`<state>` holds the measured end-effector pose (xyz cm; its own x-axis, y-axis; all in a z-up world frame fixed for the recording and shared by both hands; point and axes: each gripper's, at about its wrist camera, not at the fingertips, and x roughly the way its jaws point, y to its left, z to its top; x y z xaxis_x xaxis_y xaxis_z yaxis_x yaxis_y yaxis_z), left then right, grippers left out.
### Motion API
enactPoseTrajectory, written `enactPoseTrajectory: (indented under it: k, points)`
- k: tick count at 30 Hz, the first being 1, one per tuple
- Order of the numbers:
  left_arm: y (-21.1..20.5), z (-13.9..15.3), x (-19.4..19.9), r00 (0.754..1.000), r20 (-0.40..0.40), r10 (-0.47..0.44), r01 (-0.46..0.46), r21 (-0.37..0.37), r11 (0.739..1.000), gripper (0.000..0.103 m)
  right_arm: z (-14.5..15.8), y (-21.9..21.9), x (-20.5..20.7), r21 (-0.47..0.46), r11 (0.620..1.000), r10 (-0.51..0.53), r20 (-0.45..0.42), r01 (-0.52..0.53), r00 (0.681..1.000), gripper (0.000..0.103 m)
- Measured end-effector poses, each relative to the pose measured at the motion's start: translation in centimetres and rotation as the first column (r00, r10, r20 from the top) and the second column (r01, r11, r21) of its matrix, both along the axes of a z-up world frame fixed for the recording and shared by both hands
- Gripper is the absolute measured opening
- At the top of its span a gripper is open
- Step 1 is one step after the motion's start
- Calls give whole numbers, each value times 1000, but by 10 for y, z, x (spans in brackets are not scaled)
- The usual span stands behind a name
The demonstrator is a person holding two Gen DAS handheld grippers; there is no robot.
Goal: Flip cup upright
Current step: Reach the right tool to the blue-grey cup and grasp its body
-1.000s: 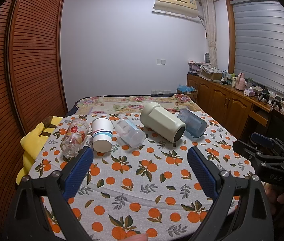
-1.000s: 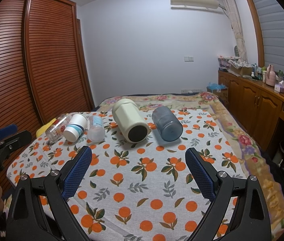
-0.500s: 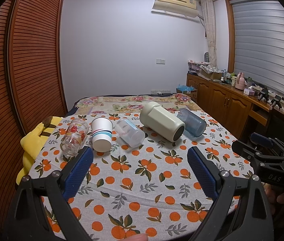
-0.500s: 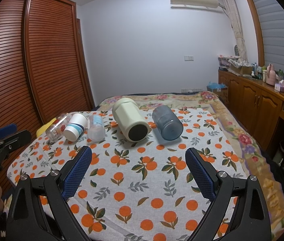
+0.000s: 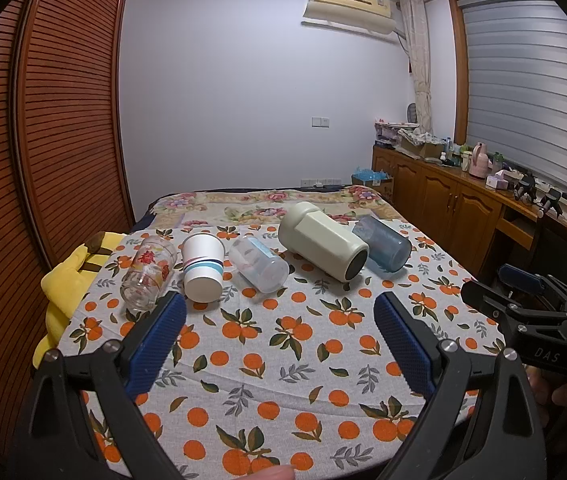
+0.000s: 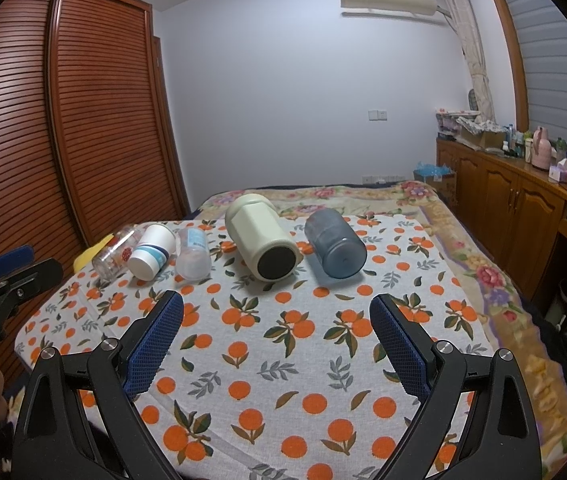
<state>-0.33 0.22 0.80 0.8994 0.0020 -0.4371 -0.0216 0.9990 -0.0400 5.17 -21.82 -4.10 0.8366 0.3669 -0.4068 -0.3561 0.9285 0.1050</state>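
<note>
Several cups lie on their sides in a row on the orange-print tablecloth [image 5: 267, 364]: a flowered glass [image 5: 148, 272], a white paper cup with blue stripes [image 5: 202, 266], a clear plastic cup [image 5: 258, 264], a large cream flask [image 5: 322, 241] and a blue tumbler [image 5: 383, 243]. In the right wrist view they show as the glass [image 6: 117, 255], paper cup [image 6: 151, 251], clear cup [image 6: 193, 254], flask [image 6: 261, 243] and tumbler [image 6: 335, 243]. My left gripper [image 5: 279, 336] is open and empty, short of the row. My right gripper [image 6: 277, 334] is open and empty, facing the flask and tumbler.
A yellow cushion [image 5: 68, 276] lies at the table's left edge. A wooden slatted wardrobe [image 5: 43, 128] stands on the left. A wooden cabinet [image 5: 455, 204] with clutter runs along the right wall. A flowered bedspread [image 5: 267, 208] lies behind the table.
Both views have shifted only slightly; the cups sit a touch higher in frame. Both grippers stay open and nothing on the table has moved.
</note>
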Motion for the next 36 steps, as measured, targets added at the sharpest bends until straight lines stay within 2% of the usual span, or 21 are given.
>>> enactPoseTrajectory:
  k: [7,16,23,36]
  points:
    - [0,2,-1,1000,-16,0,0,-1,1000,95,-6,5,1,2,1000,2,-19,-2,1000,96]
    - [7,-16,21,998,-56,-25,24,-7,1000,95,-13,-3,18,4,1000,0,-55,0,999,96]
    - [5,-22,38,997,-62,-50,52,24,998,95,-16,-6,42,0,1000,14,-76,-14,997,96]
    - [1,-26,85,989,-100,-111,111,-4,994,95,1,-2,102,-74,996,51,-69,-56,996,93]
